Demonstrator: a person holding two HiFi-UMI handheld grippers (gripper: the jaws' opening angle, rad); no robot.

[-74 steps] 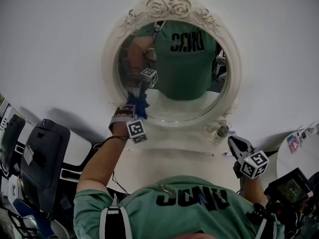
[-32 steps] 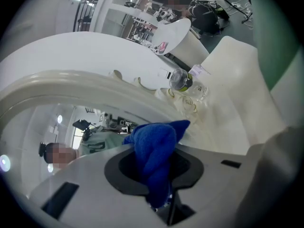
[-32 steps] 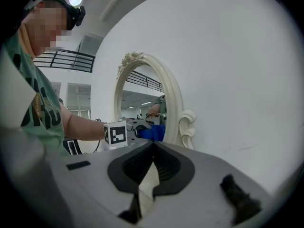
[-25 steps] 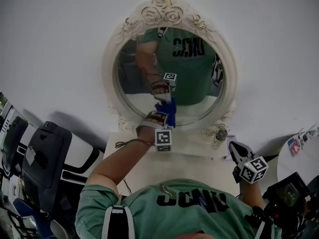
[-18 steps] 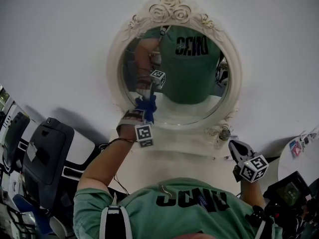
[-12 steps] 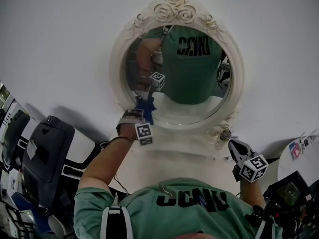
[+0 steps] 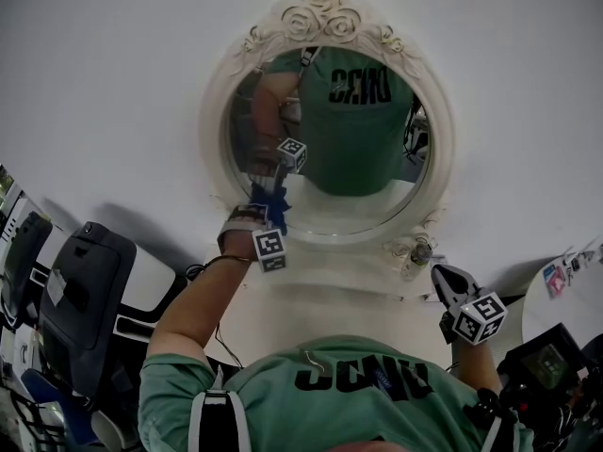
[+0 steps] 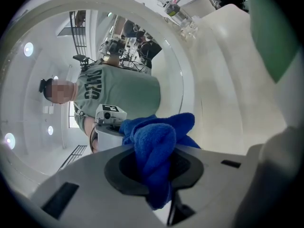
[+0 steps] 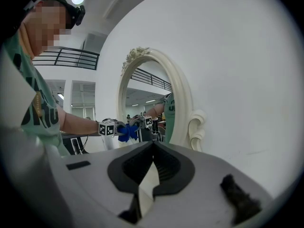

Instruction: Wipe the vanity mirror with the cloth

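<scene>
Leftward along the lower glass is where the left gripper [image 7: 271, 213] has travelled: a second ago it was at about 6 o'clock on the oval vanity mirror with the cream rose-carved frame [image 7: 325, 121], and it now sits near 7 o'clock, close to the inner rim. Its jaws are clamped on a bunched blue terry cloth [image 8: 154, 141], which spills out ahead of the left gripper [image 8: 153, 166]. In the left gripper view the cloth appears to meet its own reflection, so it is probably pressed on the glass, though the contact itself is not clearly shown.

The right gripper [image 7: 445, 276] hangs at about 4 o'clock in the head view, below the frame and well apart from the cloth. Its own view shows the right gripper [image 9: 153, 167] closed with nothing held.

Wiping looks to be mid-stroke. The next move likely calls for carrying the cloth up the left side toward 10 o'clock and across the upper glass, with steady pressure.
</scene>
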